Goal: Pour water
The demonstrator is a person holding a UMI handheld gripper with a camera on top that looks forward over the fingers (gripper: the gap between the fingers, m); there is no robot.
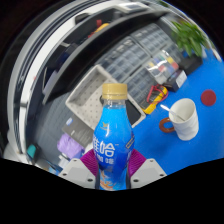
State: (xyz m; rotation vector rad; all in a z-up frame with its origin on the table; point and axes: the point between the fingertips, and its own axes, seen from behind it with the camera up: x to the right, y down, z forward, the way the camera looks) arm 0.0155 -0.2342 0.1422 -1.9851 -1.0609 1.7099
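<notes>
blue bottle [113, 140] is sitting clamped upright in the claw [113, 172]; white mug [183, 117] is waiting ahead to its right on the blue tabletop [205, 150].

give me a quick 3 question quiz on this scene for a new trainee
1. True or false: the gripper has its fingers closed on the blue bottle.
2. What stands beyond the bottle on the blue table?
A. a white mug
B. a glass bowl
C. a kettle
3. Fill in: the bottle's cap is ____ in colour and is still on.

Key
1. True: the bottle sits between both fingers, which press on its sides, and the tilted scene suggests it is lifted.
2. A: the white mug, upright, with something like a spoon handle sticking out of it.
3. Yellow: the cap is on the neck, so nothing can pour yet.
</notes>
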